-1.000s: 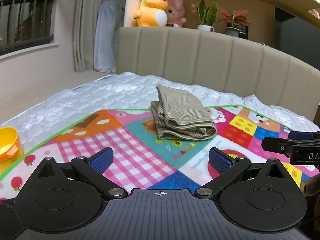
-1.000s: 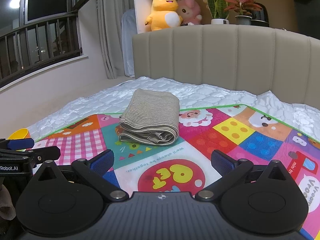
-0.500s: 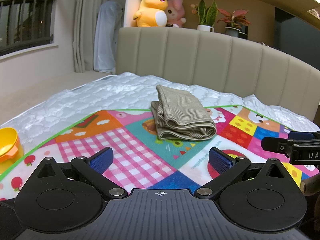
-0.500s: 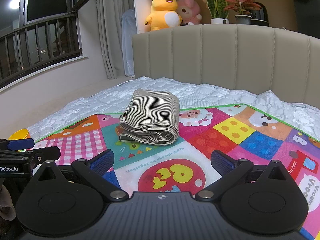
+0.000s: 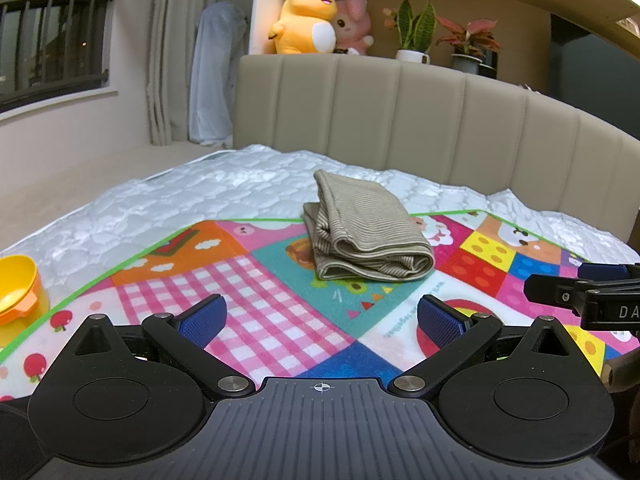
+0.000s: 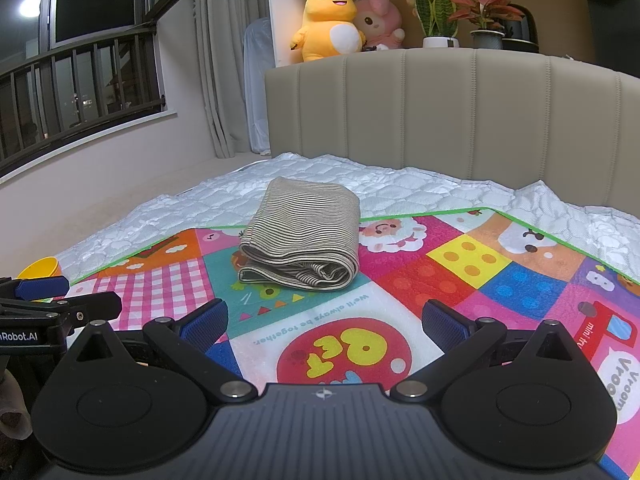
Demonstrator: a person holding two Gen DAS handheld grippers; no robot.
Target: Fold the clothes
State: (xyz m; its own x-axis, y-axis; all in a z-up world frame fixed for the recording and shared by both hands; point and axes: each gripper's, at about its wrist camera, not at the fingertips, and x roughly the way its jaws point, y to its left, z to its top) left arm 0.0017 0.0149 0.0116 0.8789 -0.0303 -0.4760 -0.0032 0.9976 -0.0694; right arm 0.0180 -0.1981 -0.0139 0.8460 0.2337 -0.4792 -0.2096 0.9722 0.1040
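Observation:
A striped beige-grey garment point(image 5: 366, 236) point(image 6: 306, 240) lies folded into a compact bundle at the far edge of the colourful play mat point(image 5: 264, 304) point(image 6: 480, 280). My left gripper point(image 5: 320, 320) is open, low over the mat, well short of the bundle, with nothing between its blue pads. My right gripper point(image 6: 324, 322) is also open and holds nothing, a similar distance in front of the bundle. Each gripper shows at the edge of the other's view: the right one point(image 5: 584, 292) and the left one point(image 6: 52, 300).
The mat lies on a white quilted mattress point(image 5: 192, 200) against a beige padded headboard point(image 5: 420, 120). A yellow-orange bowl point(image 5: 16, 296) sits at the mat's left edge. Plush toys point(image 6: 332, 24) and potted plants point(image 6: 436, 20) stand on the ledge behind the headboard.

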